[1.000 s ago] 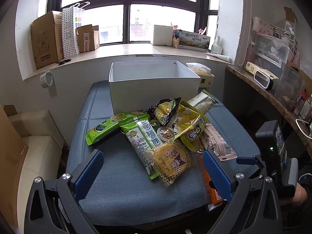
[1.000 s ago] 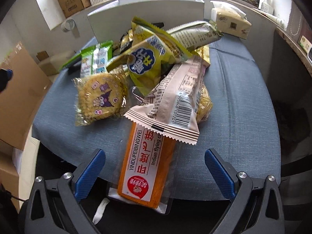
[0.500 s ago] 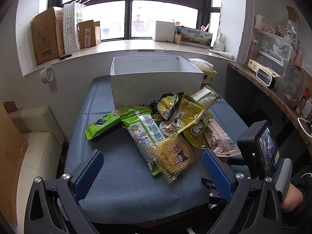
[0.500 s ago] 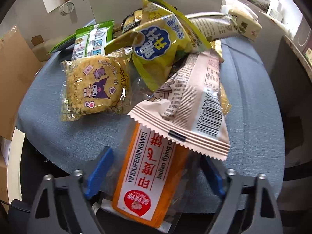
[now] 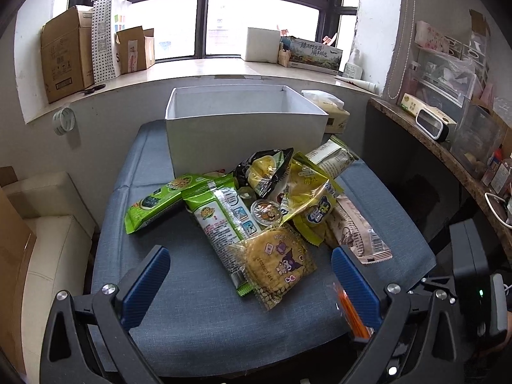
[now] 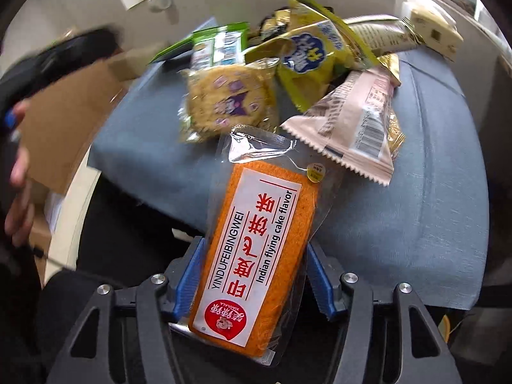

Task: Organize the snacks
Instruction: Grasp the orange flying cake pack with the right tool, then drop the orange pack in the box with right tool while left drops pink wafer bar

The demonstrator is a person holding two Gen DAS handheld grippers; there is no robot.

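Note:
My right gripper (image 6: 254,272) has its jaws closing on the orange flying-cake pack (image 6: 256,240). Both blue pads press the wrapper's sides, and the pack sits free of the pile at the cushion's near edge. Its orange edge (image 5: 350,312) shows low right in the left wrist view. My left gripper (image 5: 252,275) hangs open over the blue cushion (image 5: 192,304), holding nothing, just short of the cartoon cookie pack (image 5: 275,262). The pile also holds green packs (image 5: 160,200), a yellow pack (image 5: 313,204), a pink pack (image 5: 355,227) and a black pack (image 5: 265,172). Behind it stands an open white box (image 5: 246,128).
A tissue box (image 5: 332,112) sits right of the white box. Cardboard boxes (image 5: 64,60) line the windowsill. A cluttered shelf (image 5: 448,147) runs along the right and a cream seat (image 5: 48,256) lies left. A person's hand (image 6: 19,172) and brown cardboard (image 6: 64,121) show at left.
My right gripper went from wide open to closed on the orange pack and drew it out from under the pink pack toward the near edge. The left gripper barely moved.

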